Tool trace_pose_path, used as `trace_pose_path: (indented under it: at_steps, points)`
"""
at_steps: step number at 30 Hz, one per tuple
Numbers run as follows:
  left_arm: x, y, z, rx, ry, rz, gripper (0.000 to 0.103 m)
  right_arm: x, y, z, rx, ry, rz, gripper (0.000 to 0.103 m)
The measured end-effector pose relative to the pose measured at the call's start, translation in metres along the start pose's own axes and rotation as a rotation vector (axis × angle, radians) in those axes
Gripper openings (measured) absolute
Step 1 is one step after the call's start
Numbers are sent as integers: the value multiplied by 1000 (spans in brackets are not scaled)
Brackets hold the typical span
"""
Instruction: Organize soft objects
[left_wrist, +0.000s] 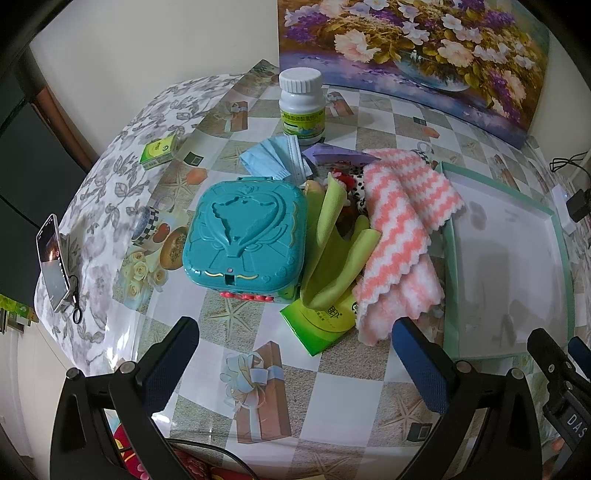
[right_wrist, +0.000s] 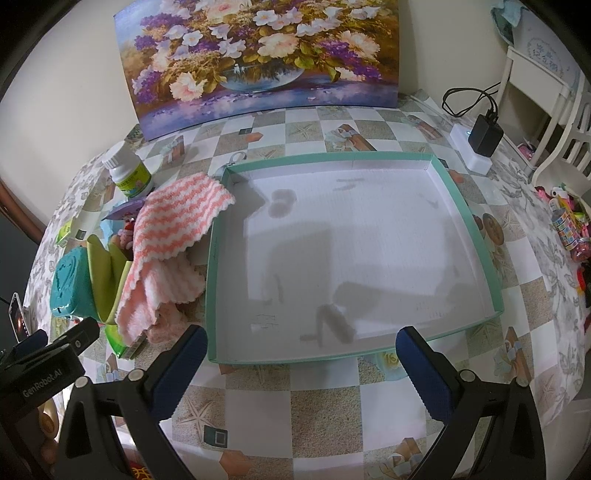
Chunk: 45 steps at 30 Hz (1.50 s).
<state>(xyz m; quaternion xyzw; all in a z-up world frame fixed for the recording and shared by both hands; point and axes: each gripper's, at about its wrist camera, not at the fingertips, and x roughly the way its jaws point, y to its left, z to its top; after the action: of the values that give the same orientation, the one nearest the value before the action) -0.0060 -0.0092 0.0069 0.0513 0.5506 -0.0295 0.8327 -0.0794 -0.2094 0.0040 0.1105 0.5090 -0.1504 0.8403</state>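
Note:
A pink-and-white zigzag towel (left_wrist: 400, 236) lies in a heap with a yellow-green cloth (left_wrist: 334, 243), a spotted plush toy (left_wrist: 356, 186) half hidden under them, and a blue face mask (left_wrist: 277, 157) behind. A shallow teal-rimmed box (left_wrist: 447, 229) with a bare white floor stands to their right; it fills the right wrist view (right_wrist: 214, 236), where the towel (right_wrist: 173, 236) overlaps its left corner. My left gripper (left_wrist: 295, 341) is open and empty, just in front of the heap. My right gripper (right_wrist: 301, 349) is open and empty at the box's near rim.
A teal plastic toy case (left_wrist: 245, 240), a white pill bottle (left_wrist: 301, 107), a small green box (left_wrist: 159, 151) and a green packet (left_wrist: 319, 325) lie around the heap. A flower painting (right_wrist: 258, 55) leans on the wall. A phone (left_wrist: 51, 258) stands left. A charger (right_wrist: 484, 134) sits far right.

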Motion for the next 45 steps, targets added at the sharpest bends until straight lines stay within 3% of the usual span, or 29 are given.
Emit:
trace_pose_path:
  at_steps: [45]
  points:
    - [0, -2, 2, -1, 1, 4, 103, 1, 1, -1, -1, 9, 1, 103]
